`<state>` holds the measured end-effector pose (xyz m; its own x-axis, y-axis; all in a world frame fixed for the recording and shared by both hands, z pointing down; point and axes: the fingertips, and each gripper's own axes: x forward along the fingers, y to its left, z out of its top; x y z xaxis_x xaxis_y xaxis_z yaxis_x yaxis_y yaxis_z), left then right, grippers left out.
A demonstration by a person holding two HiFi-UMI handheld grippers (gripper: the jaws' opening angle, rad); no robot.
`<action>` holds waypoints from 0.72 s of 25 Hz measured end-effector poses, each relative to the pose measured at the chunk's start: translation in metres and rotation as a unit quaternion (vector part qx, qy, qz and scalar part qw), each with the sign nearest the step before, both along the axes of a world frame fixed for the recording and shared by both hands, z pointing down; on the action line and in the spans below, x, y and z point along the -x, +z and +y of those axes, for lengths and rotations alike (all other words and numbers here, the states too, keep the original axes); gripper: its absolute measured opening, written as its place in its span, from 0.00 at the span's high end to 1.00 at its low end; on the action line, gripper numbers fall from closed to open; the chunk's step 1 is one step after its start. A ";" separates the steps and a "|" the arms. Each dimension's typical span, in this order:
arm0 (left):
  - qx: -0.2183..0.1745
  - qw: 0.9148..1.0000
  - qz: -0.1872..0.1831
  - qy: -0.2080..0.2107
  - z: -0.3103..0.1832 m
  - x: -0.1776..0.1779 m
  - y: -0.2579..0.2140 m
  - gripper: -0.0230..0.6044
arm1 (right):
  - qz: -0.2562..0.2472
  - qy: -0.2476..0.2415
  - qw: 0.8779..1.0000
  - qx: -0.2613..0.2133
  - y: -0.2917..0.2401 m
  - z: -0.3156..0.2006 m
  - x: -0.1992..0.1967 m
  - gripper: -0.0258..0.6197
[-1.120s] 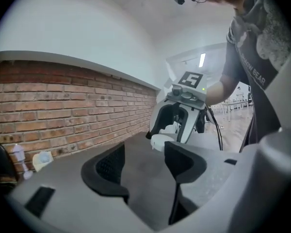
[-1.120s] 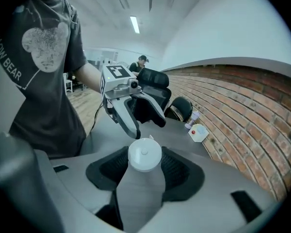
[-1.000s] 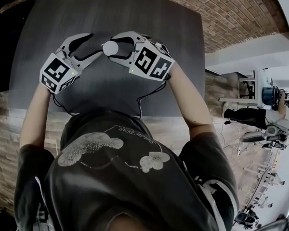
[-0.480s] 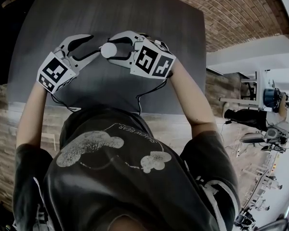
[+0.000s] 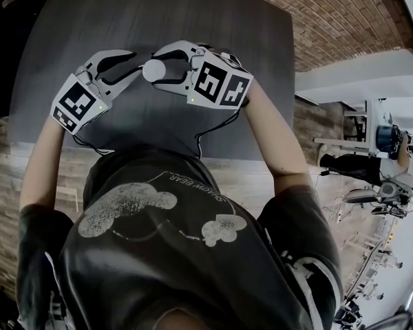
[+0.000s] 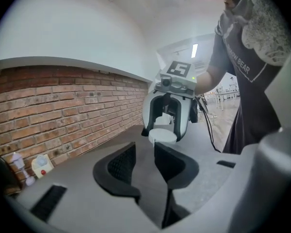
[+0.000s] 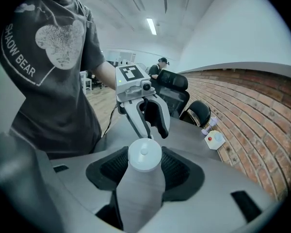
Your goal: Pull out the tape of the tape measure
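Observation:
A round white tape measure [image 5: 154, 71] hangs above the dark table [image 5: 213, 26], and my right gripper [image 5: 153, 67] is shut on it, a jaw on each side. In the right gripper view the tape measure [image 7: 144, 154] fills the gap of the right gripper [image 7: 144, 168]. My left gripper [image 5: 136, 64] points at it from the left, tips just short of the case. Its jaws have just been closing. In the left gripper view the left gripper [image 6: 144, 161] keeps a narrow empty gap; the tape measure [image 6: 162, 135] sits just beyond the tips.
A small white box with a red button [image 7: 214, 140] and a little bottle [image 6: 18, 163] stand at the table's far end by the brick wall [image 6: 48, 110]. A black chair [image 7: 199, 111] is behind that end. Cables trail from both grippers toward the person.
The left gripper's jaws have narrowed from wide apart to a small gap. Both grippers drifted slightly left in the head view, the tape measure staying in the right gripper.

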<state>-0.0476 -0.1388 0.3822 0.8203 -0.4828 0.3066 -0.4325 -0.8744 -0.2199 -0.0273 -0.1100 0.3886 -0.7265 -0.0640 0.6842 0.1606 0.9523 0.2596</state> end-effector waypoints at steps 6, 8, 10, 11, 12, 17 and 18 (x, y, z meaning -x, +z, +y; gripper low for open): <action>-0.007 0.999 -0.028 0.025 0.007 -0.009 0.008 0.87 | 0.024 -0.011 1.000 -0.004 0.005 -0.001 -0.004 0.60; 0.000 0.999 -0.027 0.028 0.009 -0.008 0.010 0.94 | 0.027 -0.009 1.000 -0.005 0.006 -0.002 -0.001 0.60; 0.004 0.999 -0.021 0.027 0.008 -0.008 0.011 0.94 | 0.025 -0.006 1.000 -0.002 0.006 -0.004 0.000 0.60; 0.006 1.000 -0.017 0.025 0.006 -0.007 0.011 0.94 | 0.022 -0.002 1.000 0.000 0.006 -0.005 0.000 0.60; 0.008 1.000 -0.013 0.022 0.005 -0.006 0.011 0.94 | 0.018 0.002 1.000 0.004 0.006 -0.007 0.001 0.60; 0.023 1.000 0.005 0.001 -0.004 0.005 0.010 0.95 | -0.025 0.041 0.998 0.029 0.002 -0.013 0.013 0.60; 0.027 1.000 0.007 -0.002 -0.006 0.007 0.010 0.95 | -0.035 0.052 0.997 0.034 0.001 -0.014 0.015 0.60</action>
